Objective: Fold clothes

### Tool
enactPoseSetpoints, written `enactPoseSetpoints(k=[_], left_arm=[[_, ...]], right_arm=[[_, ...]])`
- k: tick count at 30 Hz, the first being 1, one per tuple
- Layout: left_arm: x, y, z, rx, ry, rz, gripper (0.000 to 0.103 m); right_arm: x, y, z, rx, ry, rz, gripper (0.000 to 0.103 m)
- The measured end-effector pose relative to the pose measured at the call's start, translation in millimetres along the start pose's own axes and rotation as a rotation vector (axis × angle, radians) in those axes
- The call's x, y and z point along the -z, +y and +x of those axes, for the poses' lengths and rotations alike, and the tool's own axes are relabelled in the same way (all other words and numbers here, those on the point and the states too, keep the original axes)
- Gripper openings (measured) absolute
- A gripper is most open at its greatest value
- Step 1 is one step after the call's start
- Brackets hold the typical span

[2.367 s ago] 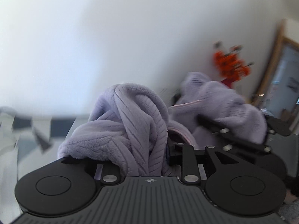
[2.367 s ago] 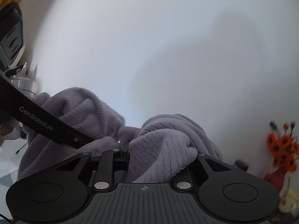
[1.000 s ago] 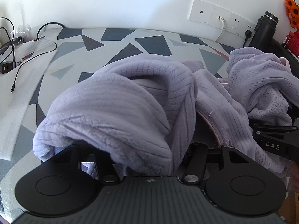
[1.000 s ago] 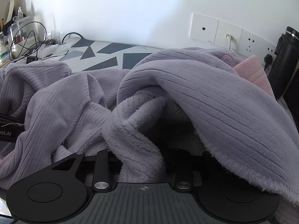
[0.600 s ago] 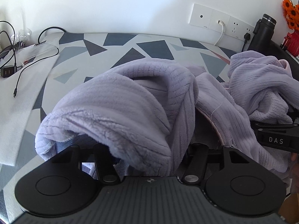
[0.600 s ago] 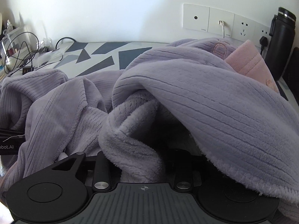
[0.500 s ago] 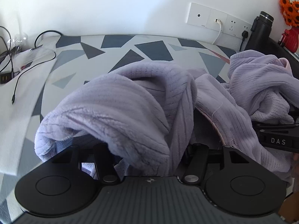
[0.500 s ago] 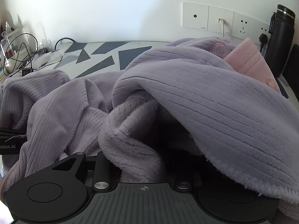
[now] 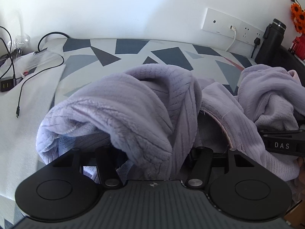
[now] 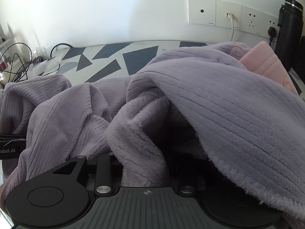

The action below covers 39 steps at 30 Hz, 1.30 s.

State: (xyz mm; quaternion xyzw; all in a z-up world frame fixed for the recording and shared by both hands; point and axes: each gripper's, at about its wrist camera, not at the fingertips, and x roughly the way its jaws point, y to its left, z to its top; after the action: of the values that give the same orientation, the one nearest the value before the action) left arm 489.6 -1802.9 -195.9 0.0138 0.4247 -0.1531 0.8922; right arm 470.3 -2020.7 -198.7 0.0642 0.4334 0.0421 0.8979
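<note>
**Between both claws: a lilac fleece garment, bunched over the patterned table**

Over the near part of the table (image 9: 133, 47), the lilac garment (image 9: 144, 103) hangs in thick folds, a pink lining (image 10: 265, 61) showing at its far right. Left gripper (image 9: 152, 152) is clenched on one bunched fold; right gripper (image 10: 144, 158) is clenched on another. Farther off, a black bottle (image 9: 272, 40) stands at the right below the wall sockets (image 10: 226, 13), and cables (image 9: 21, 76) trail at the left.

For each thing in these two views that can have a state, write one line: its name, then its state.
lilac fleece garment: bunched, unfolded, held by both grippers
left gripper: shut on the garment
right gripper: shut on the garment
white cable: plugged into the wall socket
black flask: upright, lid on
</note>
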Motion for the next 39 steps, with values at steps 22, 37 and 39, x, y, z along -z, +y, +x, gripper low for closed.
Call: enactPoseSetpoints(k=[22, 37, 39], left_arm=[[-11, 56, -54, 0.323, -0.08, -0.167, 0.095], [-27, 102, -40, 0.478, -0.074, -0.423, 0.013], [-29, 103, -53, 0.454, -0.131, -0.395, 0.011]], right_arm=[[-79, 8, -76, -0.045, -0.007, 0.136, 0.096], [-149, 34, -25, -0.156, 0.122, 0.273, 0.084], [-137, 35, -5, -0.172, 0.22, 0.298, 0.079]])
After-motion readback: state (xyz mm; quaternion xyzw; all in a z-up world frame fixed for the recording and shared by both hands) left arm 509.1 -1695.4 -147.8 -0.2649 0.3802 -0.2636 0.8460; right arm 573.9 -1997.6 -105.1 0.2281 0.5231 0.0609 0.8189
